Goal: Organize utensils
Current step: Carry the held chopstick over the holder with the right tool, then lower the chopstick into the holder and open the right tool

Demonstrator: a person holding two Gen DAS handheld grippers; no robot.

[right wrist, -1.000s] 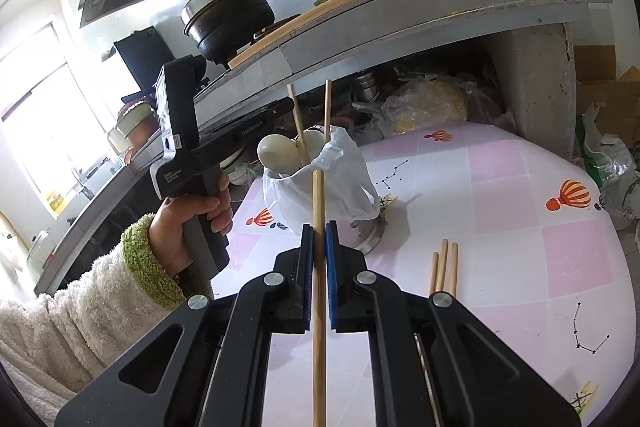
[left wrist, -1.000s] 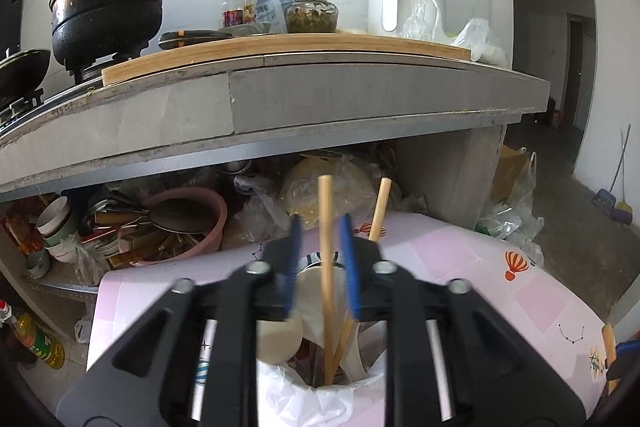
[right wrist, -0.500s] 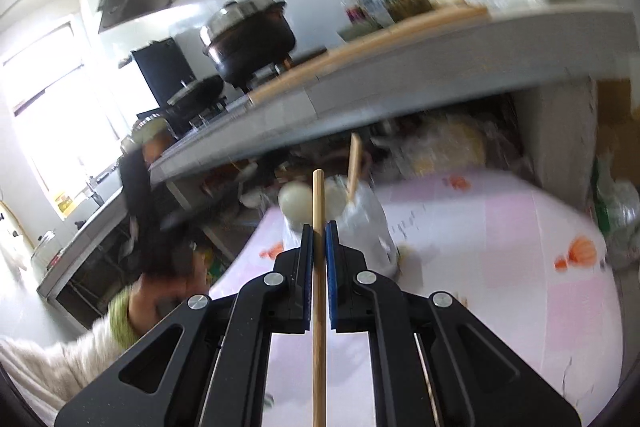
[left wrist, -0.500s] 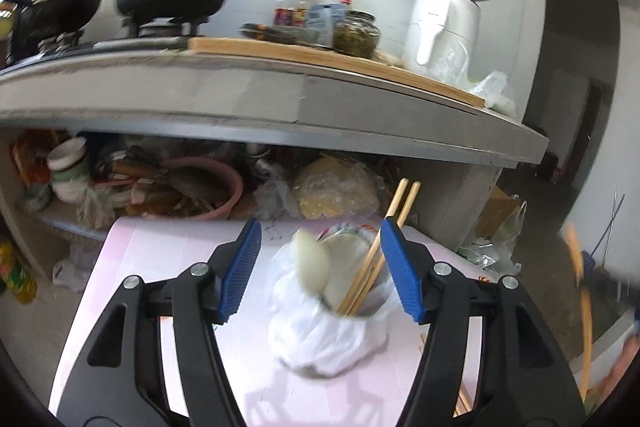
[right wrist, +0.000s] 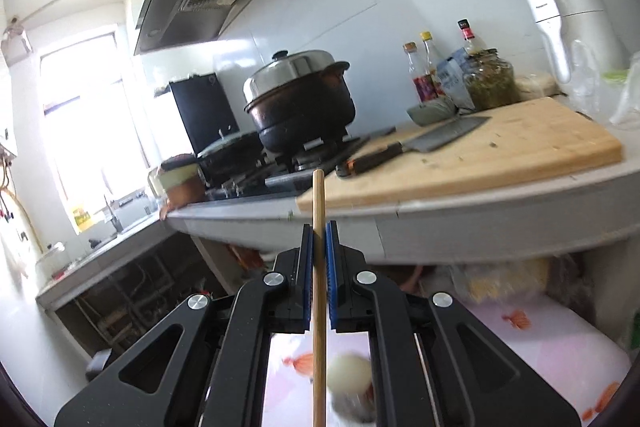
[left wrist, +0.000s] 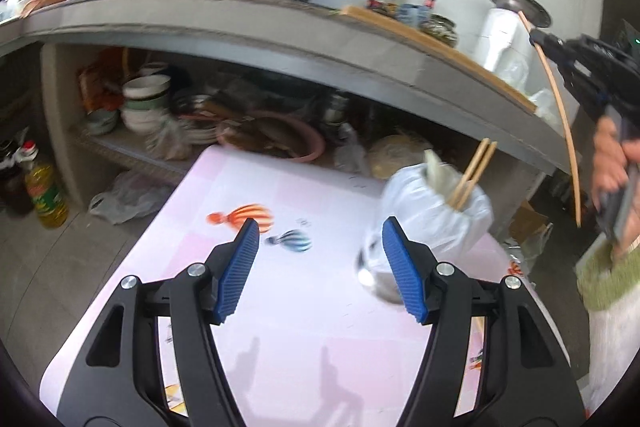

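- Chopstick [right wrist: 319, 267] is pinched upright between the blue pads of my right tool [right wrist: 319, 251], its top end rising past the pad tips and its lower length running down between the black arms.
- From the left wrist view, that same chopstick shows as a long bowed stick at the far right, gripped near its upper end, with my hand [left wrist: 612, 163] and a green cuff below it.
- My left tool [left wrist: 318, 267] stands spread, its jaws having just been opening, with nothing between the pads; it hangs over the pink patterned bench [left wrist: 288, 327].
- Just beyond the right pad of that tool sits a utensil holder wrapped in a white plastic bag [left wrist: 432, 215], resting on the bench.
- Two chopsticks [left wrist: 474, 173] lean together out of the holder toward the upper right, beside a pale spoon [left wrist: 438, 173].
- Behind the bench runs a grey kitchen counter [right wrist: 480, 223] carrying a wooden cutting board [right wrist: 500, 155] with a cleaver [right wrist: 416, 145] on it, and a lidded black pot [right wrist: 300, 99] on the stove.
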